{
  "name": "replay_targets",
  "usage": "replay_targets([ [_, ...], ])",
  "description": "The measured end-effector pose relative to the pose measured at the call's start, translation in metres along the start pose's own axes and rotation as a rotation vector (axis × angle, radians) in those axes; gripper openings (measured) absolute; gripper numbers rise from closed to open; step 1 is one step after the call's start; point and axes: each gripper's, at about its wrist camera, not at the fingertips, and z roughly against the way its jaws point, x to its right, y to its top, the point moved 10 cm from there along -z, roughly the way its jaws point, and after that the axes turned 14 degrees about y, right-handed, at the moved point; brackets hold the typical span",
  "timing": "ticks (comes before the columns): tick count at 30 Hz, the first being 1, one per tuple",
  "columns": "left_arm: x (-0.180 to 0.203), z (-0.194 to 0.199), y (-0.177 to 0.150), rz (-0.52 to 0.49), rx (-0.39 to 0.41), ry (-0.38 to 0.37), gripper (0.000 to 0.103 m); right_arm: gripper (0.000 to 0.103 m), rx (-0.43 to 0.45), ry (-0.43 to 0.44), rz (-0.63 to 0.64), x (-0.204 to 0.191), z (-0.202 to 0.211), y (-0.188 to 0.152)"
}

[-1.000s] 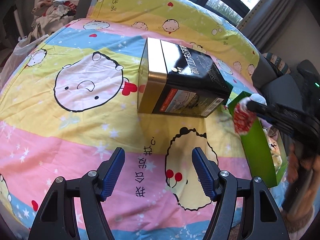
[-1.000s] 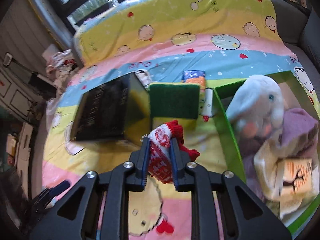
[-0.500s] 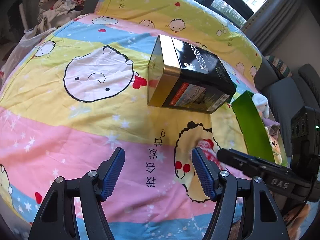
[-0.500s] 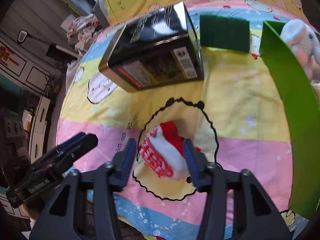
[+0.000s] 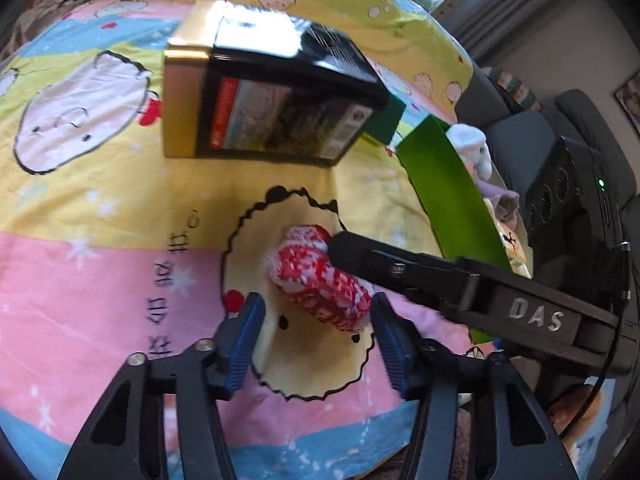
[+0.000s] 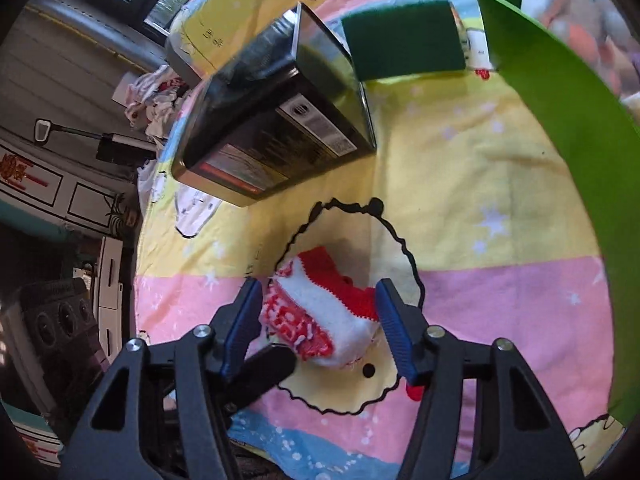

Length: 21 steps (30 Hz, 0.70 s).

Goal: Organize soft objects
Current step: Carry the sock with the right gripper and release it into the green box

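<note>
Left wrist view: red-and-white knitted sock (image 5: 320,276) is seen lying on the cartoon-print sheet (image 5: 100,208), inside the black-outlined cartoon face. Left tool (image 5: 316,336) is held just near of the sock; its jaws have just been closing, but a gap is seen between each blue pad and the knit, so nothing is gripped. One black finger of the right tool (image 5: 400,268) is seen coming in from the right, its tip against the sock's far right side.

Right wrist view: the sock (image 6: 320,320) is seen between the jaws of the right tool (image 6: 318,320). The jaws have just been opened and are spread; the left pad sits at the sock's edge, the right pad just beside the red cuff. Firm pressure is not seen, so the sock is read as released onto the sheet. A finger of the left tool (image 6: 260,372) is seen below the sock.

Black-and-gold box (image 5: 264,92) lies far of the sock, well apart. Green sponge (image 6: 404,40) is placed just past the box. Green bin (image 6: 560,120) stands at right, with a white plush toy (image 6: 576,4) inside.
</note>
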Motion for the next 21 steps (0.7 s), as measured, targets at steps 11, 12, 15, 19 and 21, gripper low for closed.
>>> replay_targets([
  [11,0.031,0.005,0.006,-0.095,0.048,-0.011,0.011,0.028,0.034,0.041,0.039,-0.003,0.002,0.001],
  [12,0.037,0.008,0.008,-0.114,0.064,-0.007,0.011,0.028,0.057,0.038,0.043,-0.005,0.009,0.003],
  [15,0.062,0.031,0.018,-0.168,0.127,-0.061,0.011,0.028,0.158,0.047,0.059,-0.011,0.047,0.014],
  [19,0.110,0.054,0.031,-0.243,0.168,-0.159,0.011,0.028,0.295,0.005,0.088,-0.014,0.107,0.029],
  [21,0.138,0.062,0.036,-0.299,0.195,-0.185,0.011,0.028,0.356,-0.025,0.091,-0.009,0.136,0.035],
])
